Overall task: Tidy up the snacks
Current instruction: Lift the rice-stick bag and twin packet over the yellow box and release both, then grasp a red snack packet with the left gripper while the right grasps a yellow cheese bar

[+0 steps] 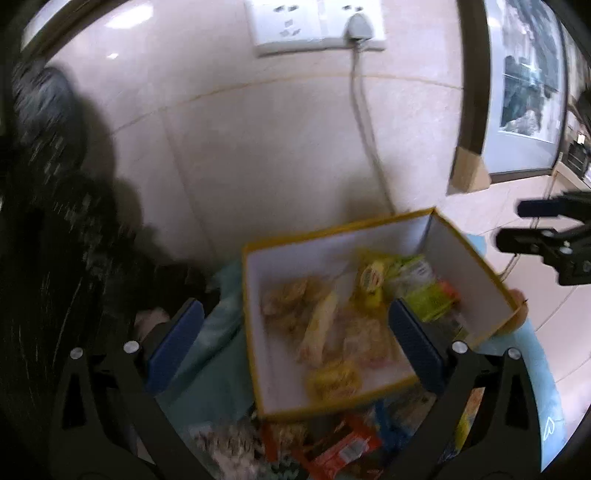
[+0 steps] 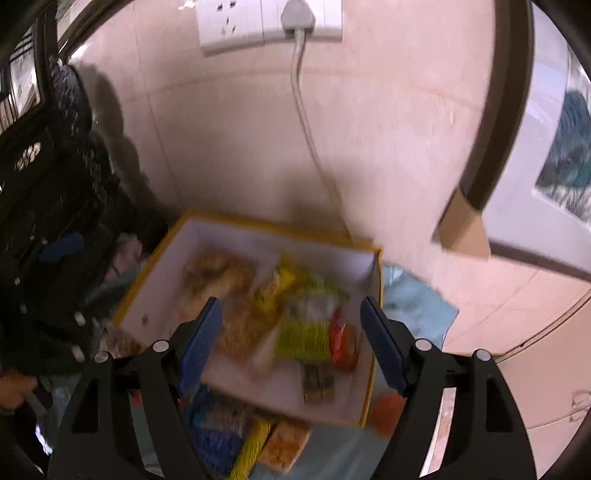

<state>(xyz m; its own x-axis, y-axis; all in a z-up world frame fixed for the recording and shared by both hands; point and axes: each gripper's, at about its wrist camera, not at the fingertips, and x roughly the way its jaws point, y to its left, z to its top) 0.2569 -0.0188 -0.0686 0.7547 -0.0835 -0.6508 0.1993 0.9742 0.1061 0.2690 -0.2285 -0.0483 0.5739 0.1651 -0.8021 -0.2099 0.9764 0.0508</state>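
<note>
Currently both sets of fingers, left (image 1: 293, 343) and right (image 2: 291, 341), stand apart and empty above the yellow-rimmed box (image 2: 369, 373) of snacks (image 2: 303, 332). Risk, as I judge it: heavy blur could spoil a grasp among the loose packets (image 1: 341, 448) crowding the box's near edge. Blue cloth (image 2: 417, 306) covers the surface; tiled wall (image 1: 258, 155) with socket (image 1: 314, 26) behind.

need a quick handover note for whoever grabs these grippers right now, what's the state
Left gripper: jaws wide open, nothing between them.
Right gripper: jaws open, nothing held.
Both hang above the yellow-edged box on the blue cloth.
Done: several snack packets lie in the box, among them a green packet and a yellow one.
Left: loose packets on the cloth in front of the box, such as the red packet and the blue packet. The pictures are blurred, so no exact count.
</note>
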